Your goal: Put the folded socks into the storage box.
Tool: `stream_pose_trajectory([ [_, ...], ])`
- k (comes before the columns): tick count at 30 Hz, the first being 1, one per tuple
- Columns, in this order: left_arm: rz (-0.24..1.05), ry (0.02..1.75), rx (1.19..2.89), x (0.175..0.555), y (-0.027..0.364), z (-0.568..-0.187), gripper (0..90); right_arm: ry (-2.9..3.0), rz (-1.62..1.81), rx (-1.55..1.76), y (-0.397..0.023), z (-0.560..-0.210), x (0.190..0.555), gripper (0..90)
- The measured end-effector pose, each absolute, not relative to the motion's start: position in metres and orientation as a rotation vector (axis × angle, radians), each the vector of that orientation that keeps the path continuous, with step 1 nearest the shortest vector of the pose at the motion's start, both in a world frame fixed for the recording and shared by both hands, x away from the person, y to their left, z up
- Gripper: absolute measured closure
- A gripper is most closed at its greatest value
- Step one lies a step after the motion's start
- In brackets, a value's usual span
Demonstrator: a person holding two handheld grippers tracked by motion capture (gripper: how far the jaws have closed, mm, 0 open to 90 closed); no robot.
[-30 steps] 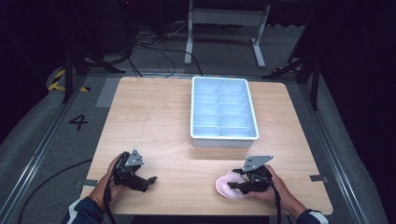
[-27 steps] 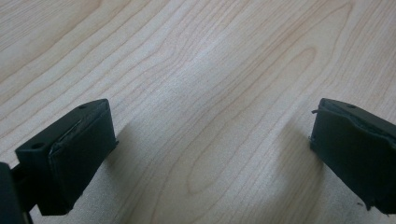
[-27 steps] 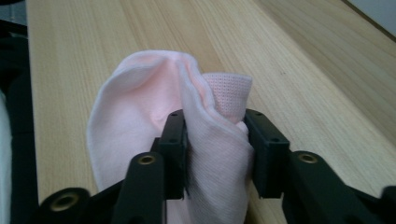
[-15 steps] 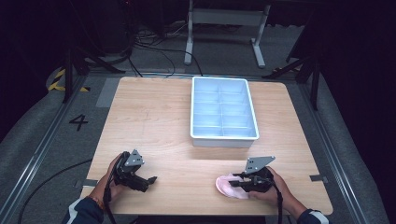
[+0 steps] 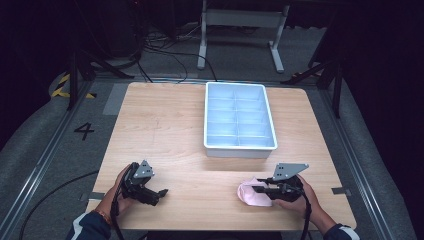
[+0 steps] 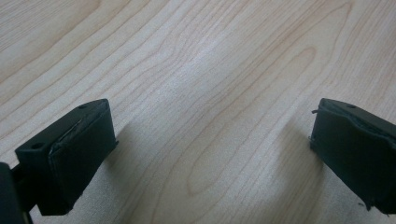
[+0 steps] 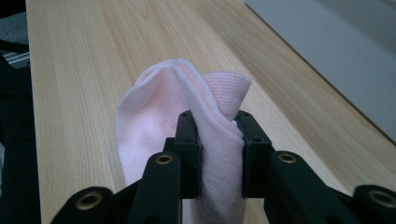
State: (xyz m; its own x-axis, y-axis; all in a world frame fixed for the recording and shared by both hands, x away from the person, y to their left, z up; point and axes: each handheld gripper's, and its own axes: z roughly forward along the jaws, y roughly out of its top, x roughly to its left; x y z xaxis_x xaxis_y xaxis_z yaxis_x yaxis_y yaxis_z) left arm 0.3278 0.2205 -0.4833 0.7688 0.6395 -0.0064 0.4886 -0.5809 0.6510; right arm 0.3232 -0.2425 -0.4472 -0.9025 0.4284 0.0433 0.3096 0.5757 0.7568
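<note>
Item: pink cloth (image 7: 187, 121), soft and folded, pinched between the two black fingers (image 7: 187, 144) of my right gripper (image 5: 261, 189); the jaws have just been closing and now press on the fold from both sides. In the right gripper view the cloth bunches up above and ahead of the fingertips, one lobe leaning toward the left finger, a smaller dotted-weave corner poking up by the right one. From the high view the cloth (image 5: 250, 195) sits at the near right part of the wooden table (image 5: 165, 125), its bulk spilling out ahead of my jaws toward the table's middle. Item: left gripper (image 5: 150, 194), resting at the near left, jaws wide apart with bare wood between them. Item: white divided tray (image 5: 240, 147), beyond the cloth, well apart from both grippers.
</note>
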Motion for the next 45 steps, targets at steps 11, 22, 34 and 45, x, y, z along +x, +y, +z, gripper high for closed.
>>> stream_pose_trajectory([
  [11,0.294,0.836,2.308,0.328,0.221,-0.483,0.0,2.599,1.293,0.635,-0.249,-0.429,0.325,73.5],
  [22,0.294,0.836,2.306,0.329,0.22,-0.484,0.0,2.517,1.331,0.621,-0.262,-0.407,0.324,73.5],
  [34,0.297,0.832,2.306,0.33,0.22,-0.484,0.0,2.467,1.357,0.572,-0.269,-0.387,0.33,73.5],
  [45,0.296,0.833,2.305,0.33,0.22,-0.484,0.0,2.406,1.382,0.576,-0.273,-0.372,0.348,73.5],
])
